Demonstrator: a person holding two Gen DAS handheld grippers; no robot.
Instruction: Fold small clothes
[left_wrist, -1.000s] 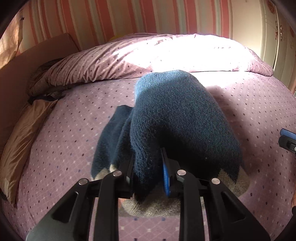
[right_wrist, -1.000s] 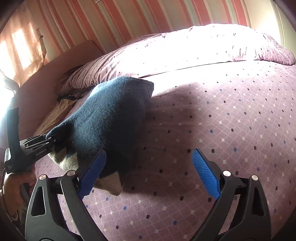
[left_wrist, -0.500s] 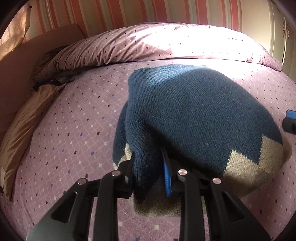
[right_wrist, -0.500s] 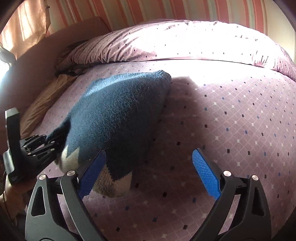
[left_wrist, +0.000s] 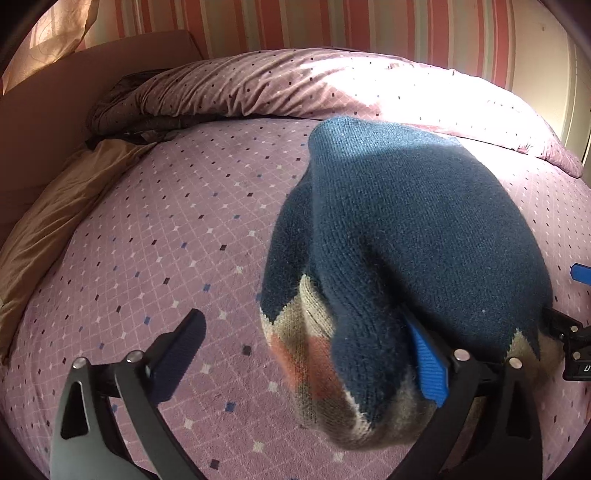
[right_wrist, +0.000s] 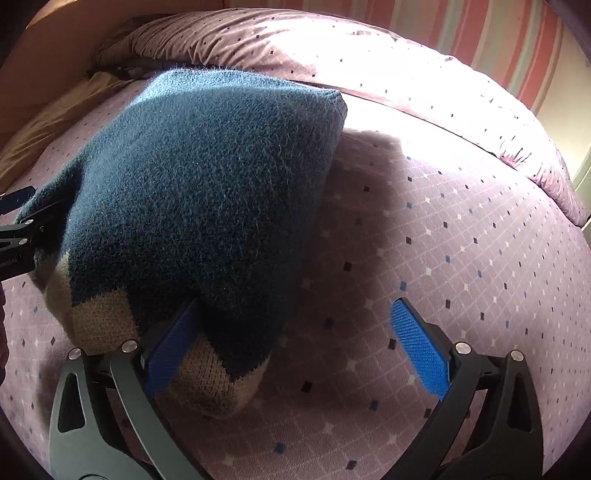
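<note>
A dark blue knitted sweater (left_wrist: 406, 221) with a beige and orange zigzag hem lies folded on the purple dotted bedsheet (left_wrist: 166, 240). My left gripper (left_wrist: 306, 354) has its jaws opening wide. The sweater's folded edge sags between them and drapes over the blue pad (left_wrist: 428, 365), unpinched. In the right wrist view the sweater (right_wrist: 203, 177) covers the left half. My right gripper (right_wrist: 295, 349) is also opening, its left pad (right_wrist: 173, 347) against the hem and the other over bare sheet (right_wrist: 461, 258). Each gripper shows at the edge of the other's view: right (left_wrist: 576, 332), left (right_wrist: 18, 229).
A rolled duvet (left_wrist: 332, 85) in the same purple print lies across the back of the bed. Tan fabric (left_wrist: 48, 229) hangs along the left side by a brown headboard (left_wrist: 55, 85). A striped wall (left_wrist: 369, 22) rises behind.
The left jaws sprang apart and let go of the sweater's fold. Both grippers came down and closer to the bed, and the sweater has settled lower on the sheet.
</note>
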